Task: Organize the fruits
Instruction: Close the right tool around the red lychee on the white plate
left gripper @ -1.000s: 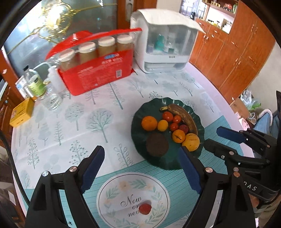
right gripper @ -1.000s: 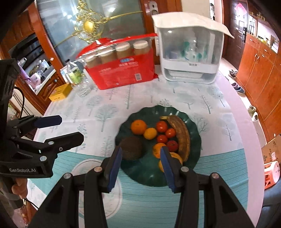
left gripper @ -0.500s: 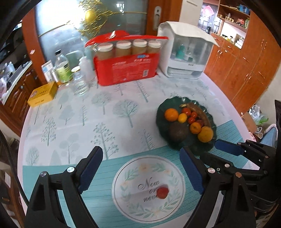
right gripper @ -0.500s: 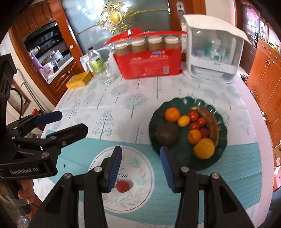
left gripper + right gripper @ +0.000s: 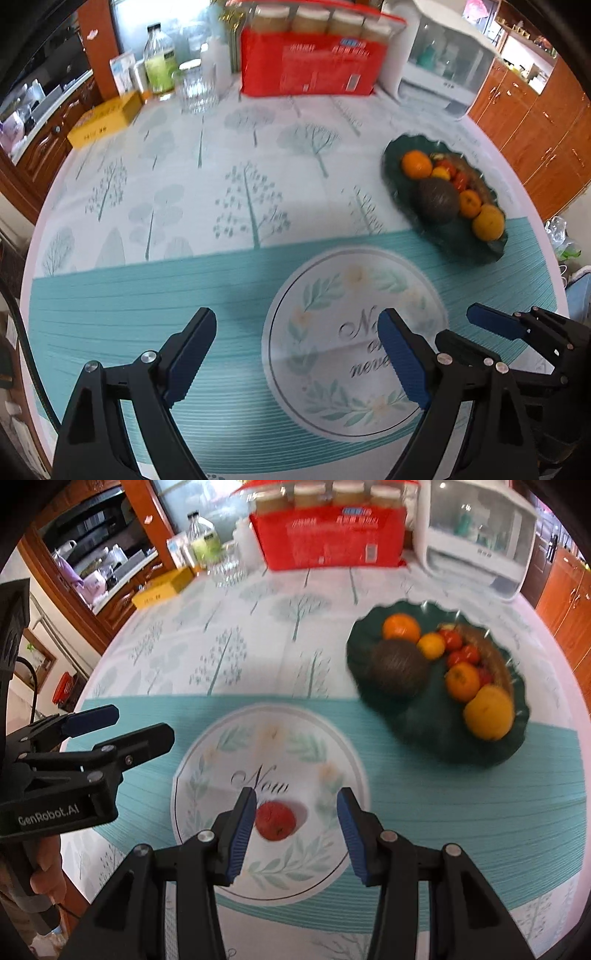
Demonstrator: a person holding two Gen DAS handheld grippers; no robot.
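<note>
Right tool [image 5: 295, 830] (half-open) around tomato [image 5: 275, 820]

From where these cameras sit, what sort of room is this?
Most likely a home dining room or kitchen corner. A round table with a tree-print tablecloth holds a green plate of fruit, wooden cabinets line the wall, and a white countertop appliance stands at the back.

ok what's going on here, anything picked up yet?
Nothing yet. A person holds a gripper in each hand over the table. The right gripper hangs with its jaws open around a small red fruit on the white plate. The left gripper is open and empty. The other fruit sits on the green dish.
</note>
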